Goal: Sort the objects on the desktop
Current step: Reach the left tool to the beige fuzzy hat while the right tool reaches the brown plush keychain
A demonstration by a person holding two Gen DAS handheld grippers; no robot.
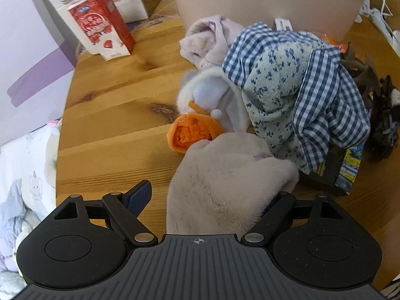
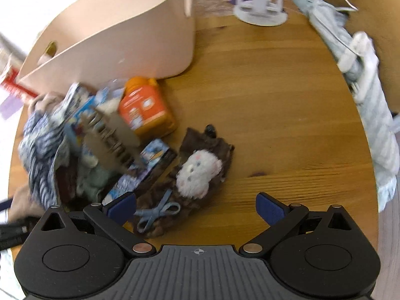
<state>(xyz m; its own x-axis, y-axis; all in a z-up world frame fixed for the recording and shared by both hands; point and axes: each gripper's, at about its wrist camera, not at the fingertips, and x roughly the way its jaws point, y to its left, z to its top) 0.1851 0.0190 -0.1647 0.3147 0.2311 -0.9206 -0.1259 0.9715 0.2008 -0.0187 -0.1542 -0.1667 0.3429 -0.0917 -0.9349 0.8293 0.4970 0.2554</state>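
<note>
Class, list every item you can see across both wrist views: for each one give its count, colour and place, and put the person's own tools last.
Round wooden table: one, honey brown, under everything.
Beige plastic storage bin: one, at the table's far side.
Red and white drink carton: one, upright, far left in the left view.
Blue gingham and floral cloth: one bundle, on the pile before the bin.
Pale fluffy plush fabric: one, between the left fingers.
Orange plush piece: one, beside the fluffy fabric.
Orange plastic bottle: one, lying by the bin.
Brown furry sock with white plush face: one, near the right gripper.
Pale blue folded umbrella: one, right edge.
Left gripper: black, blue pads, open.
Right gripper: black, blue pads, open, empty.
</note>
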